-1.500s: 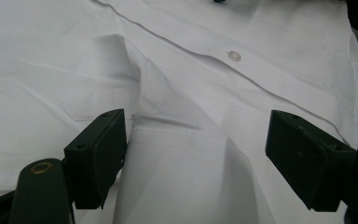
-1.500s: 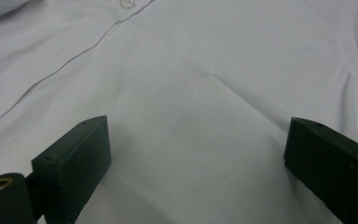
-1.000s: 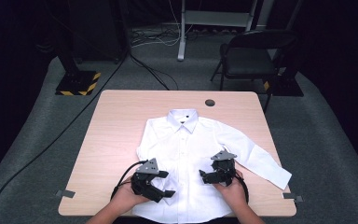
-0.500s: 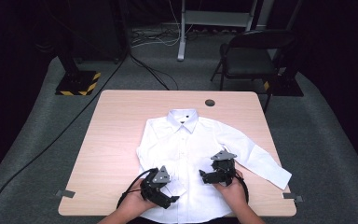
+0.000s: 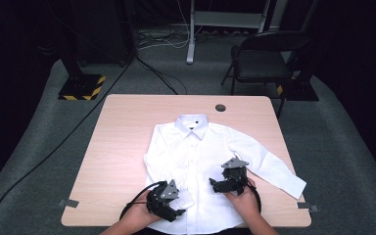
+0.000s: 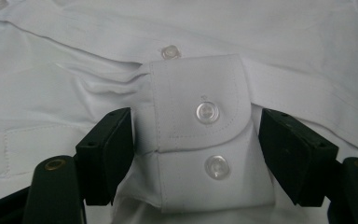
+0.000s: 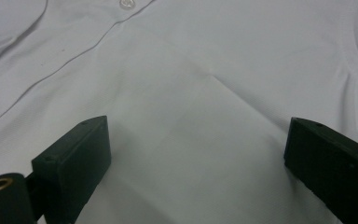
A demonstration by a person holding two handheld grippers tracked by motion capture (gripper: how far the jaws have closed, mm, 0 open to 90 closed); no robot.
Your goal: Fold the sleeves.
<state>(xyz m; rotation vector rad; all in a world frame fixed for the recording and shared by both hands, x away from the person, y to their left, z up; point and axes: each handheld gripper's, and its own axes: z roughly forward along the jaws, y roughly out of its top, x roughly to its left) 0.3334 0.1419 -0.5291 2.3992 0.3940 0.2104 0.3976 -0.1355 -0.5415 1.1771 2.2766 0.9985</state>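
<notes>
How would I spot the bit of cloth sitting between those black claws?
On the wooden table lies a white shirt. Near its bottom hem, by the left gripper, rests the folded-in sleeve's cuff: a stiff band with two buttons.

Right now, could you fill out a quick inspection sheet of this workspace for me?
Surface: light wooden table, round cable hole near far edge.
Job's things: white shirt lying flat, buttoned; one sleeve folded in, its cuff between the left gripper's jaws.
Clutter: nothing seen.
Grippers: left gripper jaws just closing, standing beside the cuff; right gripper open over the shirt front.
Cables: black cable across the floor; loops trailing from each gripper.
Surroundings: grey carpet, black chair, striped stand base.
</notes>
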